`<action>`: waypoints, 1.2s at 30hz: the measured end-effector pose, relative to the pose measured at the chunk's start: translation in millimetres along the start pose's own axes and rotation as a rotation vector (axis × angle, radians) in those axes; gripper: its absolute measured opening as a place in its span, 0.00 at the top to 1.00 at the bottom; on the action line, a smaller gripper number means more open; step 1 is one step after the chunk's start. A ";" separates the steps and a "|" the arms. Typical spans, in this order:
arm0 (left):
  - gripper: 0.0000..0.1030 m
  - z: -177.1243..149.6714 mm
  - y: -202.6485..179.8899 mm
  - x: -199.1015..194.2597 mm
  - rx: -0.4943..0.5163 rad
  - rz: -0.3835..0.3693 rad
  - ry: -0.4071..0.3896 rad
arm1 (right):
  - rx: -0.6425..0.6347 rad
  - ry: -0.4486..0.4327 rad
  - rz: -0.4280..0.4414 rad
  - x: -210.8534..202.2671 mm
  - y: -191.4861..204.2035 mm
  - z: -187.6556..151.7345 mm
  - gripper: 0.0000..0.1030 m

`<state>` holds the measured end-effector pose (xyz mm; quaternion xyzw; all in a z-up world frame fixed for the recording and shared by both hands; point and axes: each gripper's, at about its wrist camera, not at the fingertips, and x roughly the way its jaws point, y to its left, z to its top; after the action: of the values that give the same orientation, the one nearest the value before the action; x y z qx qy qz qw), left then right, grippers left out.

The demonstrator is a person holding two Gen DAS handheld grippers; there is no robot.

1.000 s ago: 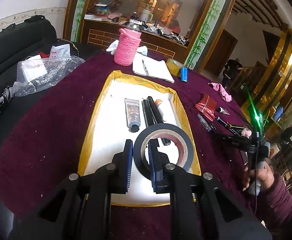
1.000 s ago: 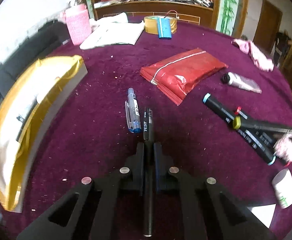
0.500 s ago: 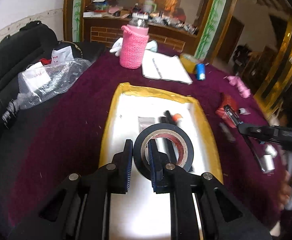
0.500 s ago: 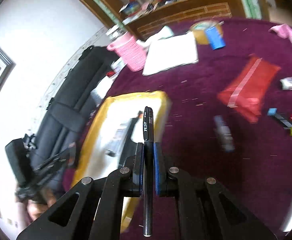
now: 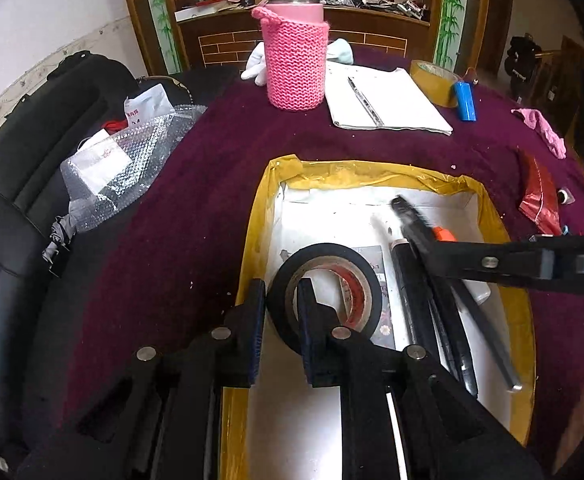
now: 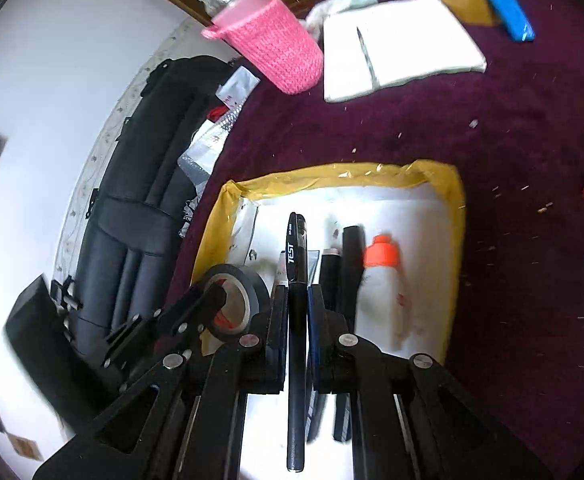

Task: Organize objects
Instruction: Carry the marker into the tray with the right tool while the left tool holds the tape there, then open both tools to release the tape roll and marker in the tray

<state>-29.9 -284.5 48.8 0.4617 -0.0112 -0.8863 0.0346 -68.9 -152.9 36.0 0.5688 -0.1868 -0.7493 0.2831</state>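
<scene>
1. The yellow-taped tray [image 5: 492, 208] on the maroon tablecloth [image 5: 195, 184] is the shared drop zone, and both grippers hang over it at once. The biggest risk, as I judge it, is the two tools knocking together: in the left wrist view the right gripper's dark body reaches in from the right across the tray's contents.

2. The left gripper [image 5: 279, 308] pinches the wall of the black tape roll [image 5: 328, 280], one finger outside, one inside the core. The roll stands on edge above the tray floor; let go like that, it could roll or tip onto the tube lying flat beneath it.

3. The right gripper [image 6: 296, 312] is pressed onto a black pen [image 6: 296, 280], printed "TEST", pointing along the tray, above the black markers [image 6: 346, 268] and the orange-capped bottle [image 6: 384, 280]. Dropped from height, it may bounce or land crosswise on them.

4. The pen sticks out well past both ends of the fingers, so a small twist could swing its tip into the tape roll close on its left.
</scene>
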 end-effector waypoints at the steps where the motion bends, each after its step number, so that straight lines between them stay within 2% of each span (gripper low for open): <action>1: 0.86 -1.4 2.8 -1.9 -0.007 -0.014 0.002 | -0.003 0.002 -0.010 4.9 1.7 1.5 0.92; 7: 0.86 -8.4 21.6 -23.3 -0.082 -0.099 -0.016 | -0.011 0.004 -0.046 15.5 3.0 8.7 0.92; 10: 0.85 -16.6 30.7 -39.3 -0.122 -0.155 -0.041 | -0.080 0.012 -0.106 19.3 12.1 10.9 0.92; 12: 0.80 -25.4 38.0 -50.2 -0.163 -0.224 -0.056 | -0.183 0.019 -0.171 19.6 25.6 13.9 0.92; 15: 0.79 -43.3 48.0 -69.4 -0.212 -0.320 -0.095 | -0.382 0.027 -0.281 20.9 51.8 16.2 0.92; 18: 0.79 -55.8 51.0 -83.1 -0.242 -0.357 -0.128 | -0.634 0.063 -0.382 31.8 81.9 9.5 0.92; 20: 0.79 -62.2 52.2 -88.5 -0.258 -0.375 -0.142 | -0.851 0.079 -0.496 45.1 102.1 -4.6 0.92; 22: 0.79 -67.0 50.5 -91.6 -0.267 -0.376 -0.147 | -1.013 0.074 -0.609 57.7 112.2 -17.5 0.92; 27: 0.79 -74.9 43.5 -97.2 -0.256 -0.387 -0.158 | -1.249 0.068 -0.781 83.0 114.3 -36.9 0.92; 28: 0.79 -76.2 41.4 -97.5 -0.255 -0.390 -0.158 | -1.274 0.053 -0.799 83.6 113.5 -38.6 0.89; 30: 0.77 -78.6 39.5 -96.6 -0.259 -0.391 -0.150 | -1.271 0.032 -0.820 81.5 112.1 -36.6 0.67; 31: 0.74 -79.3 38.4 -95.5 -0.264 -0.392 -0.142 | -1.254 0.029 -0.811 78.6 111.1 -34.9 0.41; 32: 0.68 -80.3 37.4 -94.7 -0.270 -0.395 -0.136 | -1.240 0.014 -0.795 72.0 111.1 -35.1 0.32; 33: 0.65 -81.6 36.8 -94.8 -0.276 -0.400 -0.136 | -1.233 -0.007 -0.778 65.1 113.5 -35.5 0.28; 36: 0.64 -85.8 36.5 -99.0 -0.290 -0.384 -0.152 | -1.179 -0.038 -0.731 48.9 120.4 -30.5 0.28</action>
<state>98.8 -312.8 82.5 0.3774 0.2015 -0.9012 -0.0693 -23.6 -275.4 63.4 0.3331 0.4501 -0.7829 0.2712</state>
